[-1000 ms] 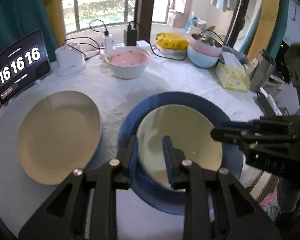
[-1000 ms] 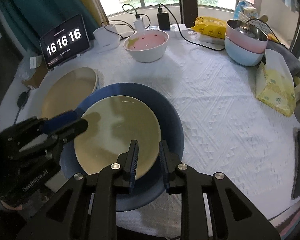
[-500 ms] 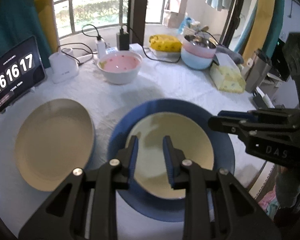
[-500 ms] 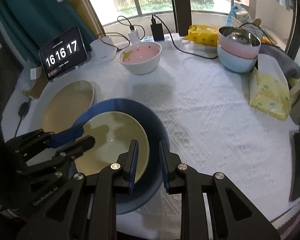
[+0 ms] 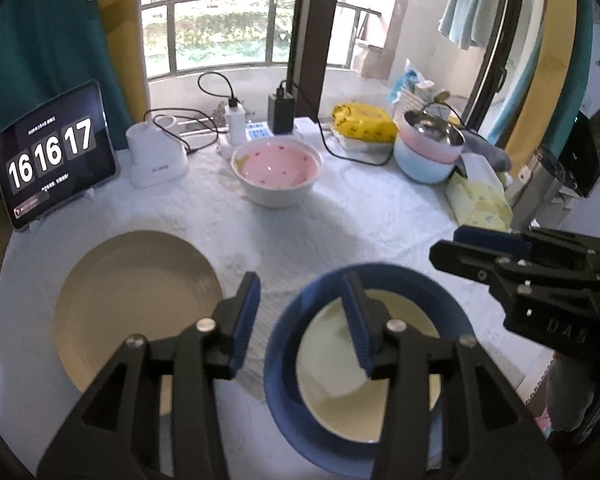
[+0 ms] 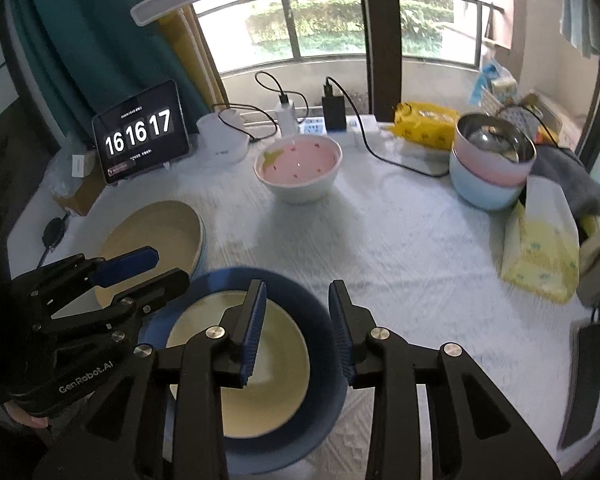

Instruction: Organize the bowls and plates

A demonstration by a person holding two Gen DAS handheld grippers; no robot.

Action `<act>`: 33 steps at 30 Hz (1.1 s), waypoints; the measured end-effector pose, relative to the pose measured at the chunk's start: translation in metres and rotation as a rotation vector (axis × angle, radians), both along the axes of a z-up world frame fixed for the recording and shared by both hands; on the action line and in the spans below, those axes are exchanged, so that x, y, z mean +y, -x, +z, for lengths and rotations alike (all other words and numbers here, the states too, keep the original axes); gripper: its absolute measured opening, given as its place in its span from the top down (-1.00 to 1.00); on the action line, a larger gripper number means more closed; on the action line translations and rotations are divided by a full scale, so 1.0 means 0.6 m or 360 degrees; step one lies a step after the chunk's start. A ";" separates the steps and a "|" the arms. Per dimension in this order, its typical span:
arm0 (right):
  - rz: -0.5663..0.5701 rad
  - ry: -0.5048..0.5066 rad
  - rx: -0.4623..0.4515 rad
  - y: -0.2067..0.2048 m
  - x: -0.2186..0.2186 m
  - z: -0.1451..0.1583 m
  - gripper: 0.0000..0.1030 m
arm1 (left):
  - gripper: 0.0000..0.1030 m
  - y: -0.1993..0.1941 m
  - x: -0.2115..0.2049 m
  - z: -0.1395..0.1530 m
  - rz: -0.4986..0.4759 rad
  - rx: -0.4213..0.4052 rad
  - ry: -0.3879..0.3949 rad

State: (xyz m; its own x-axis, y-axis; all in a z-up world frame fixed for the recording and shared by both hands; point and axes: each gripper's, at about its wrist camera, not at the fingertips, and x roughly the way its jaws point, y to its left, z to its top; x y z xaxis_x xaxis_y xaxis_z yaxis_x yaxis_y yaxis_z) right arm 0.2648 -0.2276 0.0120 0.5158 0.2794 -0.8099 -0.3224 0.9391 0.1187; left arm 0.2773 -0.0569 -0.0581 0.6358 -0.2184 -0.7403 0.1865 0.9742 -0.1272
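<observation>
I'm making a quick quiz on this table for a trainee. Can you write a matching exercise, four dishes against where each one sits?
Things:
1. cream plate
2. pink-lined bowl
3. pink bowl
4. tan plate

Places:
A. stacked in the light blue bowl
B. alone, mid-table near the chargers
C. lying inside the blue plate
D. below the clock tablet, on the left

Pairs: 1-C, 2-B, 3-A, 4-D

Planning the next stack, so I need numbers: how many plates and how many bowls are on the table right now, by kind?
Plates: 3 – cream plate on the left, blue plate, cream plate lying on the blue one.
Bowls: 3 – pink-lined white bowl, pink bowl nested in the light blue bowl.
Total: 6.
</observation>
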 end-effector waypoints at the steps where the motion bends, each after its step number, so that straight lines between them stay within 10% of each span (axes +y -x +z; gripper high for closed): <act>1: 0.0006 -0.0004 -0.0003 -0.007 0.002 0.003 0.33 | 0.15 -0.005 0.000 0.003 0.0005 -0.0007 -0.0002; 33: -0.0043 -0.0089 0.0056 -0.198 -0.007 -0.012 0.32 | 0.14 -0.188 0.024 -0.010 0.0138 0.0041 0.0027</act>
State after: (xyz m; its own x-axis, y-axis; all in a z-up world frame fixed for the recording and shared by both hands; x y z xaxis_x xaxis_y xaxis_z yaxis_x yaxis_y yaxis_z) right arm 0.3836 -0.2318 0.0046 0.4952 0.3111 -0.8112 -0.2917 0.9390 0.1821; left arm 0.3902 -0.0425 -0.0641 0.6335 -0.1758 -0.7535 0.0980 0.9842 -0.1473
